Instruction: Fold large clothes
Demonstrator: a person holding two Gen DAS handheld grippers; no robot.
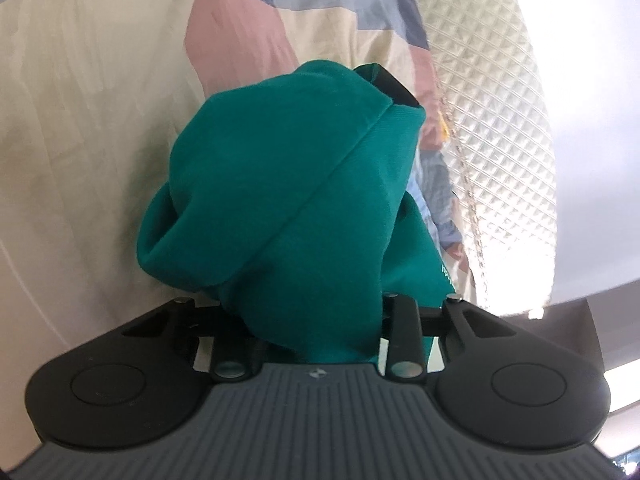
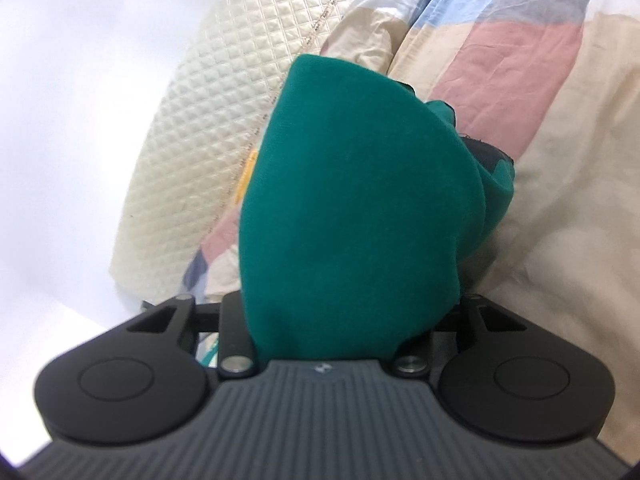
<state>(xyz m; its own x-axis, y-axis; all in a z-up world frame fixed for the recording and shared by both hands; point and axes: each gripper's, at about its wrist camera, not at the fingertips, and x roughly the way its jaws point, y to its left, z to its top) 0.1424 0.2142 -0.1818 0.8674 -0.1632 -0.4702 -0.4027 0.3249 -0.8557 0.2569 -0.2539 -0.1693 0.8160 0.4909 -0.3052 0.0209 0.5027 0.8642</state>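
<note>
A teal green garment (image 1: 288, 200) fills the left wrist view, bunched up with a seam running across it. My left gripper (image 1: 320, 128) is shut on it; the cloth drapes over the fingers, and only the black tip of one finger (image 1: 396, 90) pokes out at the top right. In the right wrist view another bunch of the same green garment (image 2: 352, 208) sits between the jaws of my right gripper (image 2: 360, 128), which is shut on it. Its fingers are almost wholly hidden by cloth; a dark bit (image 2: 486, 154) shows at the right edge.
Under both grippers lies a bed with a cream, pink and blue-grey patchwork cover (image 1: 100, 120) (image 2: 560, 160). A cream quilted headboard or pillow (image 1: 488, 120) (image 2: 200, 128) stands beside it, with a pale wall (image 2: 60, 120) behind.
</note>
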